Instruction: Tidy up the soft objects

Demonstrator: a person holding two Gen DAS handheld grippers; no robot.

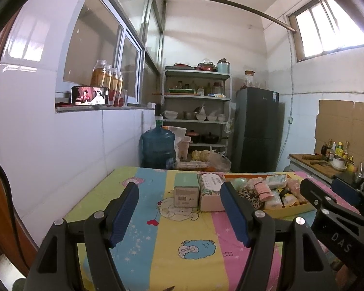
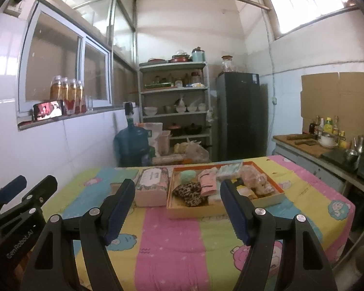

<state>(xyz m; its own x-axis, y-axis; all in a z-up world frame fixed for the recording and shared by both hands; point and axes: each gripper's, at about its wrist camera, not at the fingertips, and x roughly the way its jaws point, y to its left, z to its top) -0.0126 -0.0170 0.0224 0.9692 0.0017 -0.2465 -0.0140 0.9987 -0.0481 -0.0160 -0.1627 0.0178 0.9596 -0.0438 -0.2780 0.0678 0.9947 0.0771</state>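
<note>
Matt printed cloth tablecover (image 2: 172, 247); glossy wall tiles (image 1: 60, 145)

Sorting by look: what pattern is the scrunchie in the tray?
Leopard print, brown and black; clearest in the right wrist view.

Two grippers are seen, the left gripper (image 1: 179, 208) and right gripper (image 2: 177, 206). One orange tray (image 2: 220, 212), one leopard-print scrunchie (image 2: 190, 192), two boxes and four jars are counted.
</note>
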